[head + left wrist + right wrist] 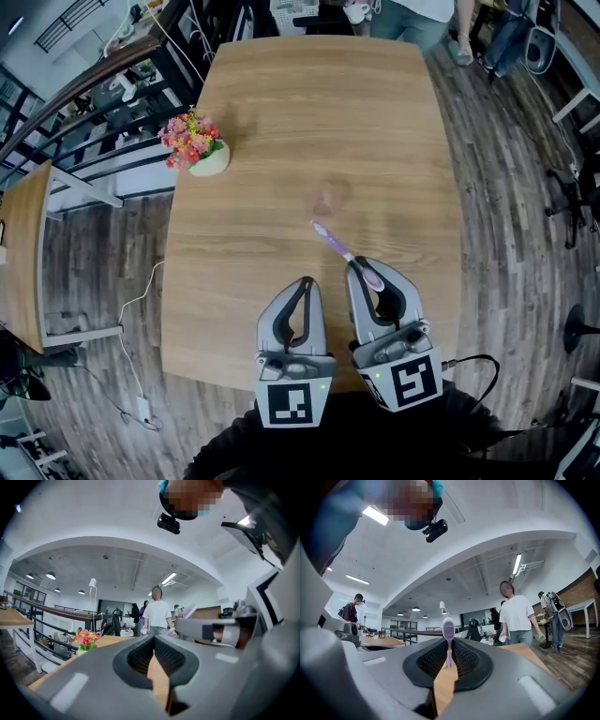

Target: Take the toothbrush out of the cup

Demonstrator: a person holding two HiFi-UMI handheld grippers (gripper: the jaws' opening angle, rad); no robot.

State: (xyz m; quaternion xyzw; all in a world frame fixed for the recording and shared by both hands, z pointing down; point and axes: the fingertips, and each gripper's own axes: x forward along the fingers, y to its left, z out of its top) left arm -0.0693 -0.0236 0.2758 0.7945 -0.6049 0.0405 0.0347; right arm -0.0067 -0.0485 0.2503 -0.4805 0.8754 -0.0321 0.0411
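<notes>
My right gripper (367,270) is shut on a purple toothbrush (333,244), which it holds in the air above the wooden table (281,103). The brush's head points away from me toward the table's middle. In the right gripper view the toothbrush (448,632) stands out past the tips of the right gripper (449,660), bristle end far. My left gripper (306,281) hangs just to the left, shut with nothing in it; in its own view the left gripper (153,639) shows only table beyond. A faint pale round patch (326,200) lies beyond the brush; I cannot tell if it is a cup.
A small pot of pink and yellow flowers (197,150) stands near the table's left edge. People (412,19) stand past the far end. Another wooden table (23,253) is at the left, and a white cable (131,319) lies on the floor.
</notes>
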